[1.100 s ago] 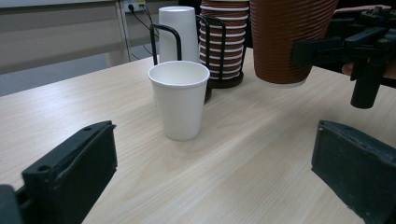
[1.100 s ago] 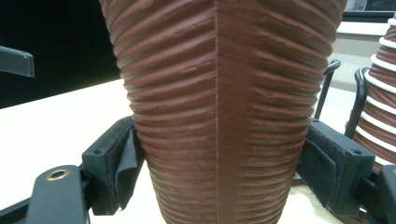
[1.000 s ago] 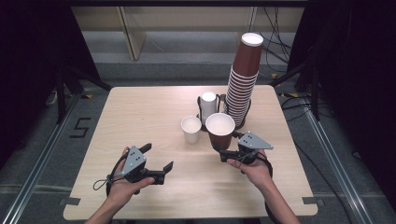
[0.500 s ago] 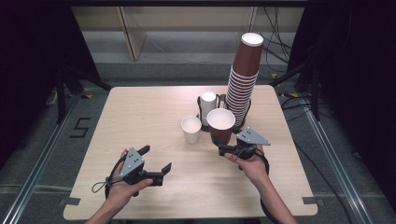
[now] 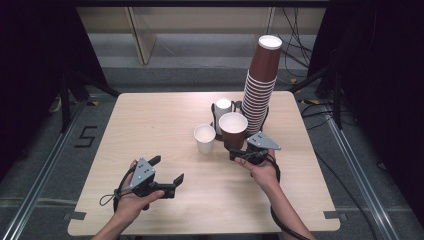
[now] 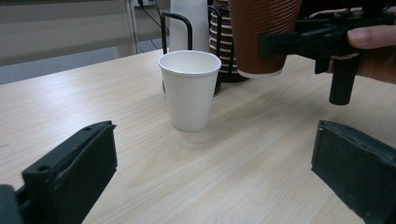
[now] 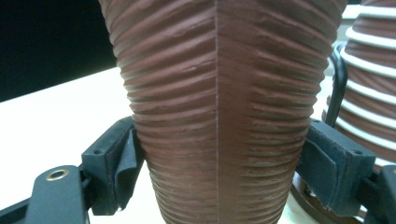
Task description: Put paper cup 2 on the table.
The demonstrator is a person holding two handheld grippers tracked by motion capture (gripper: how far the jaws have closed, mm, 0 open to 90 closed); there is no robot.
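My right gripper is shut on the lower part of a brown ribbed paper cup, upright, just in front of the black wire holder. In the right gripper view both pads press the brown cup from either side. In the left gripper view the brown cup has its base a little above the table. A small white cup stands to its left. My left gripper rests open near the front left, jaws wide and pointing at the white cup.
A tall stack of brown cups rises at the back right of the wooden table. A short stack of white cups sits in the wire holder beside it. The floor around is dark, with cables at the right.
My right hand has carried the brown cup away from the front edge, closer to the holder and the tall stack. The left hand has stayed put.
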